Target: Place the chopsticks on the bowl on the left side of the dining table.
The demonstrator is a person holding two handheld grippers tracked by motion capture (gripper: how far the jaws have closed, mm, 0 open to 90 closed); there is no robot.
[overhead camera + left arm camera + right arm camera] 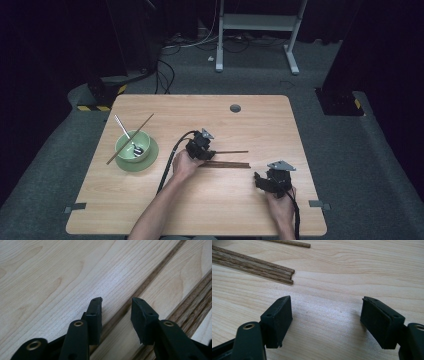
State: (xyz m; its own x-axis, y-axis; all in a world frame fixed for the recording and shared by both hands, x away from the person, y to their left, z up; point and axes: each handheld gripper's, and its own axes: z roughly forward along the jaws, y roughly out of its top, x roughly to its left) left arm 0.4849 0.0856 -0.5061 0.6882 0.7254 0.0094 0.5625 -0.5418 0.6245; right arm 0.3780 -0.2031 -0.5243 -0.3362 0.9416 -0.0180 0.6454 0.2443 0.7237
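Wooden chopsticks (227,164) lie between both claws, bowl (133,145) apart.

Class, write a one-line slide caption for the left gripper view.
Left gripper with open jaws straddling a single chopstick on the wooden table.

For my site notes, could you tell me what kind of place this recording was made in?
Probably a lab or studio set up for recording, not a dining room. A bare wooden table stands on grey carpet among dark curtains, cables trail across the floor behind it, and a white metal stand sits at the back.
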